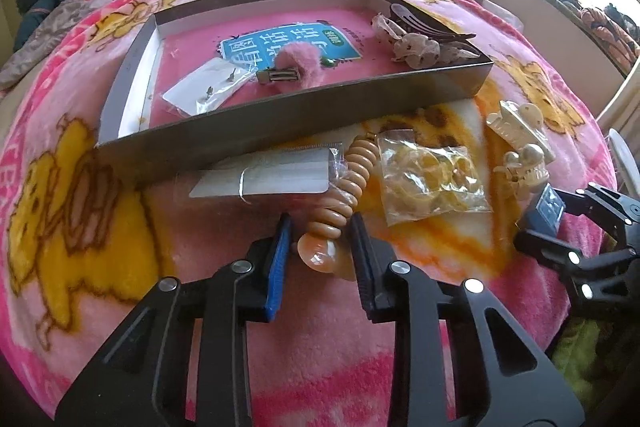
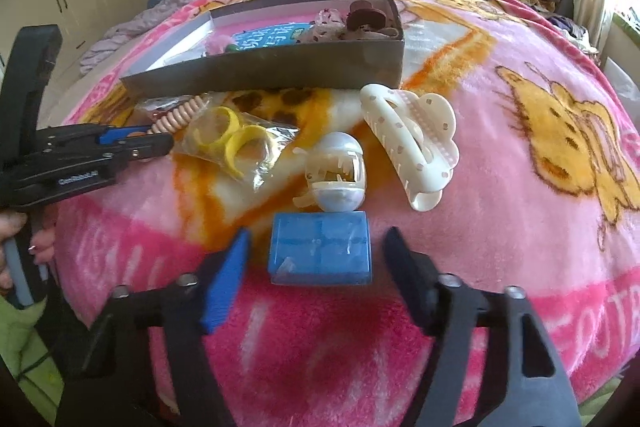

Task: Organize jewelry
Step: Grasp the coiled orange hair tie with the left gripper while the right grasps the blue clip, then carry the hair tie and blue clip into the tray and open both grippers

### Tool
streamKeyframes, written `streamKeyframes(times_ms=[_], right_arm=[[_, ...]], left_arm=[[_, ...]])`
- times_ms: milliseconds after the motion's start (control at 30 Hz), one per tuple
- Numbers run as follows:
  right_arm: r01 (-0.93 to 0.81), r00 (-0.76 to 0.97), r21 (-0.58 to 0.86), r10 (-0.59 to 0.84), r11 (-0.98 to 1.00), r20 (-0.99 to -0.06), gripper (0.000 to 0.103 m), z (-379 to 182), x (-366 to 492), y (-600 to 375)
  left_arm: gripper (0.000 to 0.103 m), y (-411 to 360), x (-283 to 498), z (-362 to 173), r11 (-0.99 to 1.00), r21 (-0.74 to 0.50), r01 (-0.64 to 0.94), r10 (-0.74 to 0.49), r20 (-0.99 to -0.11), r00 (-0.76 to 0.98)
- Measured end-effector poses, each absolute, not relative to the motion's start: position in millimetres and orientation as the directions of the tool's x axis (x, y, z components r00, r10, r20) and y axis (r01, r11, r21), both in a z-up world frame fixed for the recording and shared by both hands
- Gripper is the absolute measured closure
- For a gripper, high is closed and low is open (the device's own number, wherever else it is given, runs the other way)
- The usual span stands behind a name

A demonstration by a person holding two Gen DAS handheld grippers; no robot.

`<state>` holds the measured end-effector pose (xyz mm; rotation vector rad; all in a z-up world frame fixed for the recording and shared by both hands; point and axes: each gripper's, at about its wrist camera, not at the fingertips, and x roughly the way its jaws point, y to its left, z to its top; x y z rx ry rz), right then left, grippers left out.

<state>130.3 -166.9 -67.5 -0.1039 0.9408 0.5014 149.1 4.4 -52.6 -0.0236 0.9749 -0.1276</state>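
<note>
Though strewn loose across the pink blanket (image 2: 500,187) of the bed, probably all light and easy to lift. Biggest first: shallow cardboard box (image 1: 280,115), stiff-walled, already part filled; best left where it sits. Next, large white claw clip (image 2: 412,143), just in front of the box: hard plastic, sprung, probably slick; grip across the humped back, not the teeth. Then bag of yellow rings (image 2: 236,143), crinkly, slippery film; pinch a corner. Peach coil hair tie (image 1: 344,183), rubbery, stretchy, apt to sag: lies between the spread jaws of the left hand-held gripper (image 1: 321,217), not clamped as far as can be told; close on the thick lower coils. Small blue case (image 2: 320,251), rigid and flat-sided, sits between the wide-apart jaws of the right hand-held gripper (image 2: 319,235), untouched; squeeze the two short sides. Smallest, pearly claw clip (image 2: 340,171), touching the case's far edge: rounded, glossy, likely to squirt out.
</note>
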Motion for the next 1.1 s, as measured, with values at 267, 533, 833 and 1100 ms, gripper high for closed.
streamKeyframes(times_ms=[267,533,833,1100], right_arm=[[-0.486,0.473,0.141,0.396,0.862,-0.787,0.060,-64.6,120.7,-166.5],[-0.571,0.422,0.171,0.467,0.803,-0.777,0.060,-59.4,107.1,-144.7],[-0.631,0.395,0.171,0.503,0.757,-0.769,0.060,-48.7,102.9,-115.5],[-0.668,0.390,0.164,0.529,0.726,-0.754,0.060,-33.5,105.9,-95.2]], left_arm=[[0.083,5.6,130.1,-49.4,0.989,-0.106,0.098,-0.143,-0.822,0.551],[0.084,15.3,109.8,-41.5,0.990,-0.118,0.078,-0.141,-0.812,0.566],[0.085,39.0,89.7,-32.2,0.989,-0.147,0.027,-0.134,-0.792,0.595],[0.085,60.1,76.8,-16.1,0.983,-0.184,-0.009,-0.137,-0.764,0.631]])
